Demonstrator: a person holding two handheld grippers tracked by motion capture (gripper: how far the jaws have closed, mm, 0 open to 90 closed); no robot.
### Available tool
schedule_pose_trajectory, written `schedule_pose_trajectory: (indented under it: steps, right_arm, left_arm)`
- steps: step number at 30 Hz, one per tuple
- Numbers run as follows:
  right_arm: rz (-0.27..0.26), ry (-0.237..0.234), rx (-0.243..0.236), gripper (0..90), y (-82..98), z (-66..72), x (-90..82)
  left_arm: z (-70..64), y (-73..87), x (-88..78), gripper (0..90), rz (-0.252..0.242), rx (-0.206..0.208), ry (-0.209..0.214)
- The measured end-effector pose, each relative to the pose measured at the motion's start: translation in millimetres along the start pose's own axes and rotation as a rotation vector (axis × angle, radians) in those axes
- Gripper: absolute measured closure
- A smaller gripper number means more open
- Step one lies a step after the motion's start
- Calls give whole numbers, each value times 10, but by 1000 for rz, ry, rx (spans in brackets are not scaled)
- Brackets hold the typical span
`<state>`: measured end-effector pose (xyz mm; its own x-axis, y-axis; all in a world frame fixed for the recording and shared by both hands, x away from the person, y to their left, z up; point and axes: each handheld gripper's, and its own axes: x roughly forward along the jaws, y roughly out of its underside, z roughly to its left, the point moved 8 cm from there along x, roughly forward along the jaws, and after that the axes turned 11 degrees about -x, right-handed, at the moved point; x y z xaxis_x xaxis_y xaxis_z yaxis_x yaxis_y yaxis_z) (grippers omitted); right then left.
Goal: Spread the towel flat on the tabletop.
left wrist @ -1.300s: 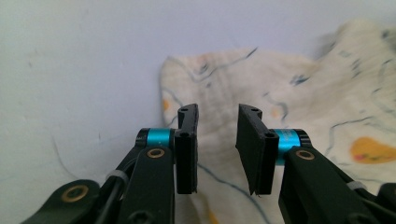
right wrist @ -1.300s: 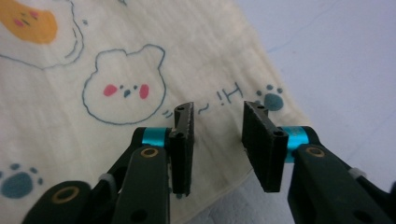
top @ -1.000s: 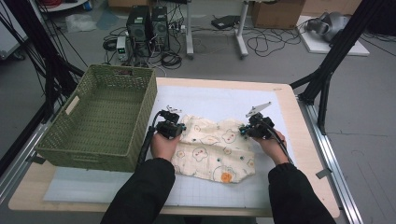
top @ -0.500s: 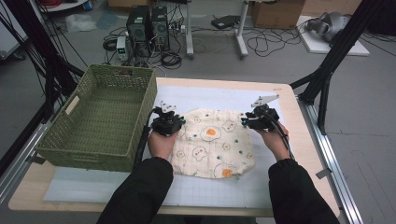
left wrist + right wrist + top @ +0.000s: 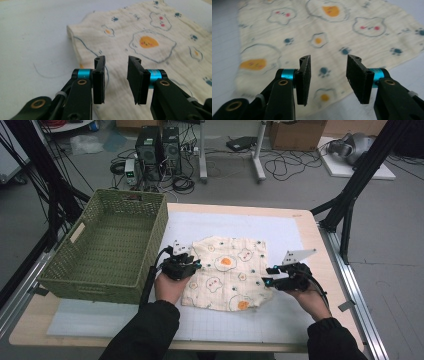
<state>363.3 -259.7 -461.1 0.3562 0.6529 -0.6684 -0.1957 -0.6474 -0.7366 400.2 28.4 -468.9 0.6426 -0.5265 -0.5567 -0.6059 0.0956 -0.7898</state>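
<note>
Cloth (image 5: 227, 272) lay flat mid-table, basket (image 5: 107, 245) at its 9 o'clock. My left tool (image 5: 181, 266) and right tool (image 5: 280, 281) stood released over opposite edges. Likely step: folding; next calls for pinching both edges.

Free room and obstacles on the table

The green woven basket (image 5: 107, 247) takes the left part of the table (image 5: 320, 250), and its tall wall stands just beside the left gripper (image 5: 181, 268), so there is almost no room to pass on that side. The printed cloth (image 5: 227, 272) lies flat in the middle and does not block anything above it. The right gripper (image 5: 280, 279) is at the cloth's right edge, and the light grid mat (image 5: 235, 222) is bare to its right and behind the cloth, up to the far edge. Both grippers have their jaws apart with nothing between them. The front strip of mat is crossed by the person's dark sleeves (image 5: 145, 335).
</note>
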Motion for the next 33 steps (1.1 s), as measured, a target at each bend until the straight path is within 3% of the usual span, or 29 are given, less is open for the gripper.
schedule_pose_trajectory:
  steps: [6,9,11,19,23,25,27,29,31,33]
  right_arm:
    - [-31,-83,-62,574,118,383,-110]
    - [-31,-112,-103,656,136,496,-129]
    - [-21,-132,-120,766,142,528,-106]
    - [27,-127,-119,866,10,430,188]
    - [80,-128,-117,893,19,424,349]
    - [82,-141,-109,881,30,441,381]
    - [70,-168,-88,754,29,449,370]
    - [53,-226,-38,680,48,470,381]
    - [50,-221,-46,698,51,480,381]
    - [53,-202,-60,765,48,483,388]
  left_arm:
    - [-14,193,-115,641,27,17,9]
    - [-12,248,-131,641,42,26,12]
    - [-7,273,-131,645,47,34,9]
    - [-2,287,-122,648,52,40,14]
    - [-17,327,-140,648,65,42,29]
    - [-16,368,-143,649,80,42,34]
    - [-9,410,-146,650,96,42,43]
    - [-9,448,-136,652,113,40,52]
    - [-12,453,-134,672,109,41,53]
    - [-4,461,-132,766,113,56,45]
